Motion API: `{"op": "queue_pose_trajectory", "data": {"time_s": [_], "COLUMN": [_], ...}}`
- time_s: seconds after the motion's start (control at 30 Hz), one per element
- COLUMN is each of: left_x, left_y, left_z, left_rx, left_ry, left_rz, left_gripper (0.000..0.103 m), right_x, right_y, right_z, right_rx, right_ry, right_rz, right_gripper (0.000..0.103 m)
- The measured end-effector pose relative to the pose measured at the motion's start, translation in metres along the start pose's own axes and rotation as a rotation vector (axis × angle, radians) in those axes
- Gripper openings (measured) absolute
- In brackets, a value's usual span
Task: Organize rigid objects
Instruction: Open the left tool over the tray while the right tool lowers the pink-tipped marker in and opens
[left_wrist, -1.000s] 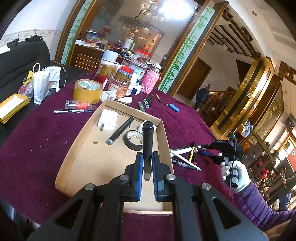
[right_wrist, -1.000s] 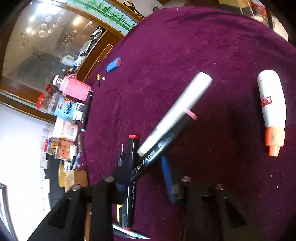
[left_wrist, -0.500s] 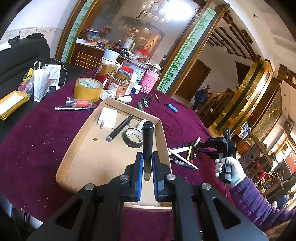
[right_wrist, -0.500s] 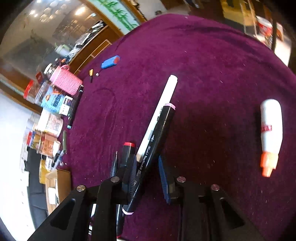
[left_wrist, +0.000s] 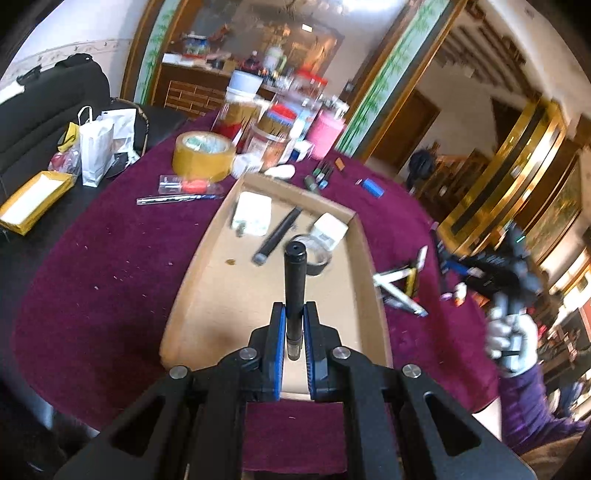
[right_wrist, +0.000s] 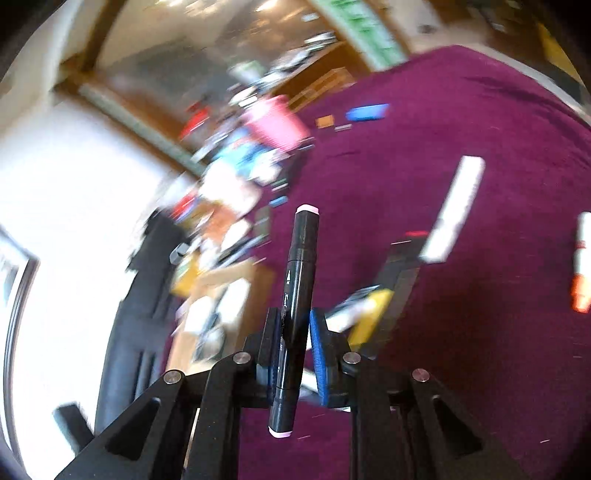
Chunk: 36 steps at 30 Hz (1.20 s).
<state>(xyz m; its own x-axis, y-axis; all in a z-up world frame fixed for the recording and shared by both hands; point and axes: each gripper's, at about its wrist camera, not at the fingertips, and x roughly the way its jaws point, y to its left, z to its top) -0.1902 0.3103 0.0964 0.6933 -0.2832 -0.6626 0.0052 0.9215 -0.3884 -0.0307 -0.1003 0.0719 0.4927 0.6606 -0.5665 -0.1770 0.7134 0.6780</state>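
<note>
The left gripper (left_wrist: 294, 325) clamped its blue-padded fingers (left_wrist: 277, 332) on a slim black metal cylinder (left_wrist: 294, 291), which pointed forward above the shallow brown cardboard tray (left_wrist: 207, 295) on the purple velvet tablecloth (left_wrist: 110, 266). In that tray lay a white power adapter (left_wrist: 252, 215), a black pen (left_wrist: 277, 236), a roll of black tape (left_wrist: 317, 258) and a small white box (left_wrist: 330, 232). The right gripper (right_wrist: 291, 347) pinched a black double-ended marker with pale pink caps (right_wrist: 295, 314), raised over the cloth, with a white marker (right_wrist: 453, 210) and a yellow pen (right_wrist: 369, 314) lying blurred beyond it.
</note>
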Motion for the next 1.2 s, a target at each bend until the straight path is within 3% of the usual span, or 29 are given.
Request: {"op": "queue_pose_trajectory", "data": {"time_s": [0.17,0.53,0.63,0.7,0.8,0.83,0.93,1.1,1.2], "left_x": [0.032,0.12,0.127,0.122,0.103,0.093,0.062,0.017,0.002], "left_y": [0.015,0.03,0.033,0.031,0.029,0.029,0.026,0.03,0.039], "left_z": [0.029,0.067,0.068,0.068,0.067,0.065,0.057,0.038,0.03], "left_rx": [-0.006,0.02,-0.002,-0.001,-0.012,-0.02,-0.019,-0.047,-0.08], "left_ry": [0.085,0.229,0.234,0.209,0.153,0.122,0.032,-0.083,-0.113], "left_rz": [0.039,0.197,0.196,0.195,0.172,0.164,0.16,0.129,0.127], "left_gripper": [0.009,0.009,0.009,0.01,0.026,0.036,0.041,0.048,0.058], "right_x": [0.046,0.151,0.169,0.184,0.204,0.21,0.229,0.25,0.258], "right_y": [0.055,0.119,0.132,0.139,0.144,0.145,0.151,0.17,0.175], "right_z": [-0.023,-0.079,-0.088,-0.093,-0.099,-0.101,-0.1,-0.09,-0.079], "right_rx": [-0.11,-0.215,-0.239,-0.25,-0.238,-0.229,-0.213,-0.244,-0.251], "right_ry": [0.133,0.385,0.436,0.471,0.527,0.544,0.574,0.551,0.497], "right_rz": [0.08,0.092,0.09,0.084,0.078,0.078,0.071,0.017,-0.031], "right_gripper": [0.017,0.018,0.018,0.018,0.018,0.018,0.018,0.018,0.019]}}
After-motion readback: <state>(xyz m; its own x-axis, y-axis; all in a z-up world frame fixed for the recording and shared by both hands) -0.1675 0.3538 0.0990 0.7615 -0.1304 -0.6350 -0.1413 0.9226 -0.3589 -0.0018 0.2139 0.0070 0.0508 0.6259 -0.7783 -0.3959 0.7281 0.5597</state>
